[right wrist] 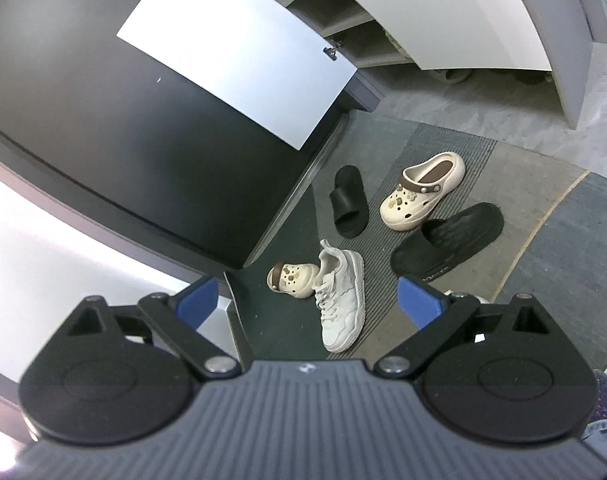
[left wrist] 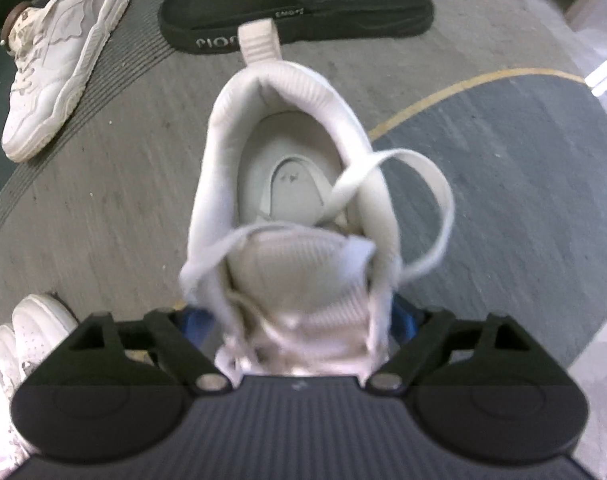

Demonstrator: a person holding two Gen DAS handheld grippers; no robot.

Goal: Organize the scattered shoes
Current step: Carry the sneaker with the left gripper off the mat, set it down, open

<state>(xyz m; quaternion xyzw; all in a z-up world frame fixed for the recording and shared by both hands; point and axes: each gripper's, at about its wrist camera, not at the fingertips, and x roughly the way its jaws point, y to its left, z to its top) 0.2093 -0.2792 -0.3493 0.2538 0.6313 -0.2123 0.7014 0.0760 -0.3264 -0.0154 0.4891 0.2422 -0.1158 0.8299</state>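
Observation:
My left gripper point(left wrist: 301, 320) is shut on a white high-top sneaker point(left wrist: 291, 168), gripping its laced front, and holds it above the floor mat with the heel pointing away; the image is blurred. Beyond it lie a black slide point(left wrist: 303, 8) and a white sneaker point(left wrist: 59, 68). My right gripper point(right wrist: 307, 300) is open and empty, high above the floor. Below it lie the white sneaker point(right wrist: 341, 304), a cream clog point(right wrist: 293, 280), a second cream clog point(right wrist: 419, 190), a black slide point(right wrist: 349, 202) and a bulky black slide point(right wrist: 449, 242).
A grey striped mat point(right wrist: 443, 152) covers the floor beside a dark wall point(right wrist: 103, 120). An open shoe cabinet with white doors point(right wrist: 239, 48) and shelves point(right wrist: 335, 4) stands behind. More white shoes point(left wrist: 27, 340) sit at the lower left.

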